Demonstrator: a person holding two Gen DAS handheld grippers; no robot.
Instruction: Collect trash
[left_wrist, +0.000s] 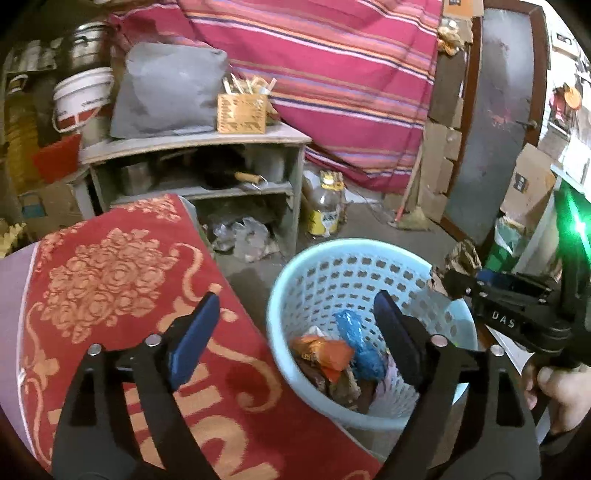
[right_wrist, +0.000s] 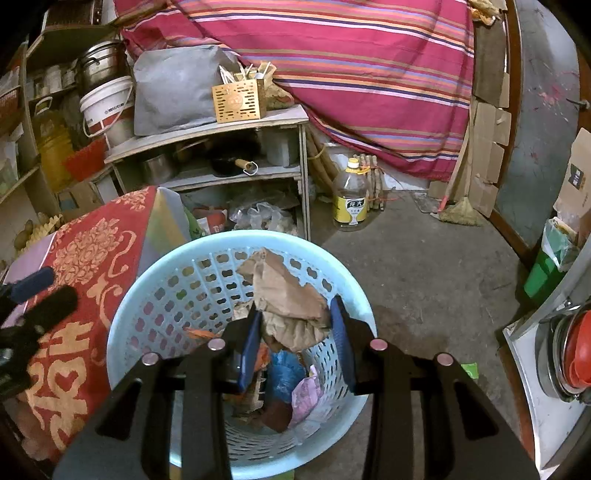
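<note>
The left gripper (left_wrist: 295, 321) is hovering with its jaws standing wide apart and nothing between them; one blue pad is hanging over the red patterned cloth (left_wrist: 122, 295), the other over the near rim of the light blue basket (left_wrist: 280, 280). The basket is standing on the concrete floor (right_wrist: 424, 266), just beside the cloth-covered surface. Inside it are lying an orange wrapper (left_wrist: 325, 354), a crumpled blue bag (left_wrist: 360, 347), a pale pink scrap (right_wrist: 306, 395) and some darker bits that are too blurred to name.

The right gripper (right_wrist: 295, 332) is holding above the basket's opening, its jaws clamped on a crumpled brown paper (right_wrist: 288, 295). The paper is bulging upward from between the pads and hanging over the basket's inside, clear of the trash at the bottom. In the left wrist view that gripper is showing at the right edge, with a hand (left_wrist: 561, 387) wrapped around its handle.

Behind the basket a grey shelf unit (right_wrist: 229, 125) is carrying a grey bag (right_wrist: 177, 85) and a perforated wooden box (right_wrist: 238, 101) of sticks. A clear oil bottle (right_wrist: 351, 195) with a yellow label is standing upright on the floor near it, and a striped red blanket (right_wrist: 351, 74) is draping across the background.
</note>
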